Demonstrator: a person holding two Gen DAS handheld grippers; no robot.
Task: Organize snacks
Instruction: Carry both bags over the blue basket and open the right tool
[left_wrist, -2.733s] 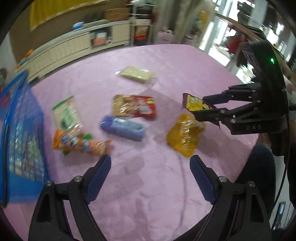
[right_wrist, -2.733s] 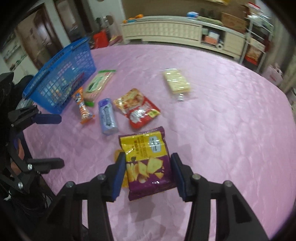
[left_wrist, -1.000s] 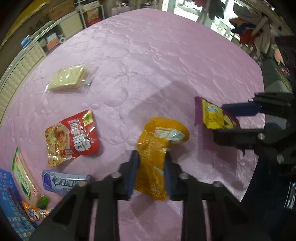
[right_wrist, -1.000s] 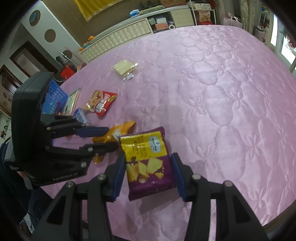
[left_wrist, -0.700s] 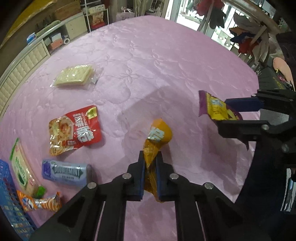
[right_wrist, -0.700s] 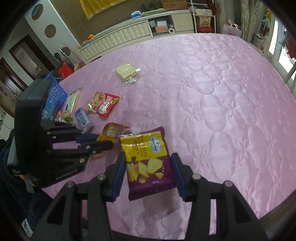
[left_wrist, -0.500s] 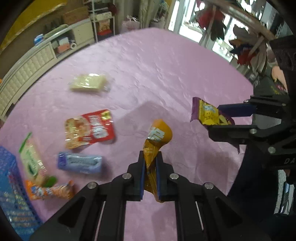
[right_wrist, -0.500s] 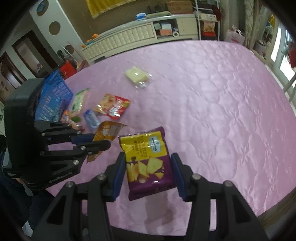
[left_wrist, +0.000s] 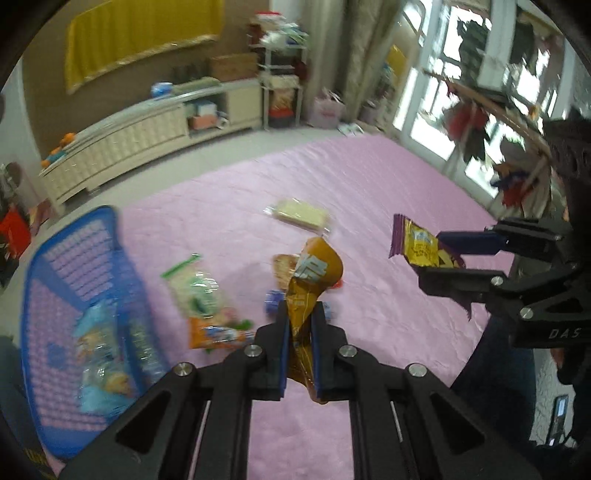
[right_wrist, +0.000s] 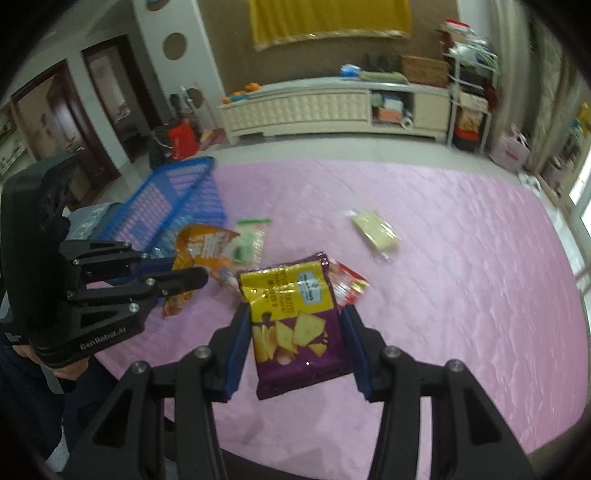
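My left gripper (left_wrist: 299, 317) is shut on an orange snack bag (left_wrist: 310, 280), held up off the pink table. In the right wrist view that bag (right_wrist: 201, 247) hangs from the left gripper (right_wrist: 184, 273) beside the blue basket (right_wrist: 177, 199). My right gripper (right_wrist: 295, 321) is shut on a purple and yellow chip bag (right_wrist: 295, 321), also lifted; the left wrist view has it at the right (left_wrist: 421, 243) between the right gripper's fingers (left_wrist: 465, 240). The blue basket (left_wrist: 74, 266) at the left holds several packets.
On the pink table (left_wrist: 369, 184) lie a pale cracker pack (left_wrist: 301, 216), a green-trimmed packet (left_wrist: 192, 284), an orange packet (left_wrist: 218, 334), a blue gum pack (left_wrist: 273, 301) and a red packet (right_wrist: 349, 284). A cabinet stands beyond the far edge.
The left gripper closed on the orange bag and lifted it off the table. Both grippers rose and swung toward the basket side, each carrying its bag.
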